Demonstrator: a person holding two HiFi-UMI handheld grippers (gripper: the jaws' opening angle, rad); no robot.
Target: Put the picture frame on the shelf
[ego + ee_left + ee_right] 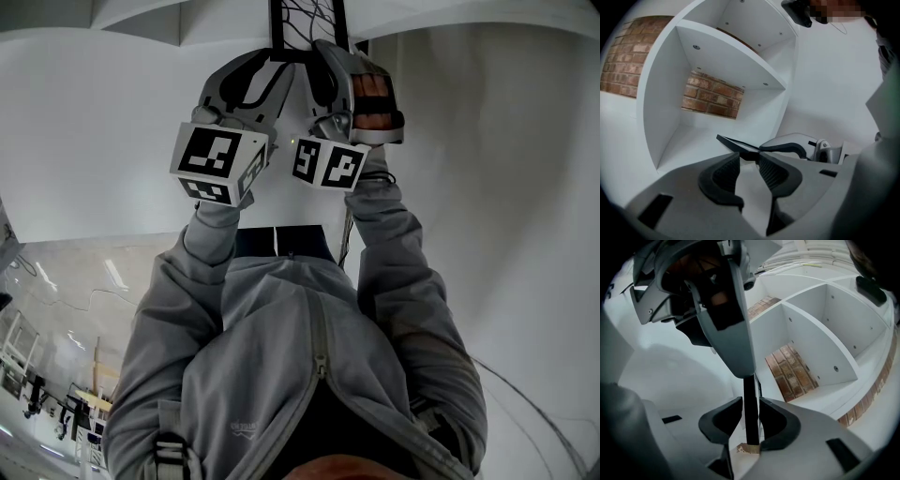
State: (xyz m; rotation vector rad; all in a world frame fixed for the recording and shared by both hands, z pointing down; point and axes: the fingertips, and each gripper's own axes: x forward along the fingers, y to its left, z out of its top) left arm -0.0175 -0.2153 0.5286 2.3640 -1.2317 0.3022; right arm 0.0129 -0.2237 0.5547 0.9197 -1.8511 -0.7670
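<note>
1. picture frame (308, 22): black-edged, with a wire-like line pattern on its face. It is held high at arm's length before the white shelf (726, 61), at the front edge of an open compartment. Whether it touches that compartment's floor cannot be told.
2. right gripper (751, 401): jaws closed on the frame's thin black edge, which stands upright between the pads. A brown strip of backing shows low between the jaws.
3. left gripper (749, 158): jaws apart, pads clear of the frame. A dark corner of the frame lies just beyond the tips, and the right gripper's jaw sits on the frame just beside it.
4. shelf, detail: white boards forming several open compartments, with a brick wall (712, 99) visible through the open back.
5. marker cubes (220, 159): one on each gripper, close side by side, below the frame in the head view.
6. person: grey jacket (300, 347), both arms raised. A hand (375, 98) is wrapped in the right gripper's handle
</note>
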